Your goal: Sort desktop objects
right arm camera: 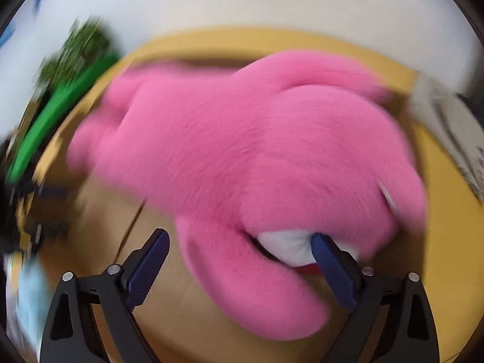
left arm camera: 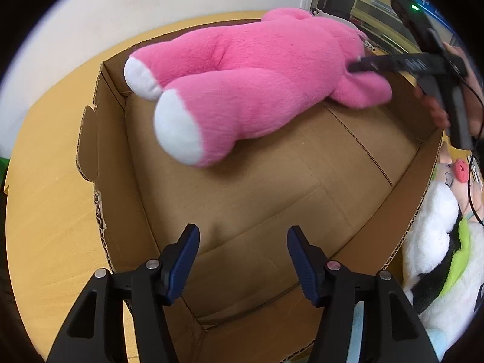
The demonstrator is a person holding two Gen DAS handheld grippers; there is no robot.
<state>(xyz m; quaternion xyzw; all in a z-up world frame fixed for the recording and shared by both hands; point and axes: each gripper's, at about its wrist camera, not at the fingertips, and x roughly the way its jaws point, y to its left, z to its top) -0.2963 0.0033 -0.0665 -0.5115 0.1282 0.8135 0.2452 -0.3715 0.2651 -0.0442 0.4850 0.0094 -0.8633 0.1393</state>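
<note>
- Pink plush toy (left arm camera: pixel 254 84): lies in the cardboard box (left arm camera: pixel 272 187), along its far wall, white-soled feet toward the left corner. Judged light, soft and compressible; grasp a limb or the torso and expect it to sag.
- Right gripper (right arm camera: pixel 239 239): released, jaws spread; one pad touches the toy's white patch. Heavy motion blur in this view.
- Left gripper (left arm camera: pixel 243 236): released, above the box's near edge.
- Toy's face: hidden.
</note>
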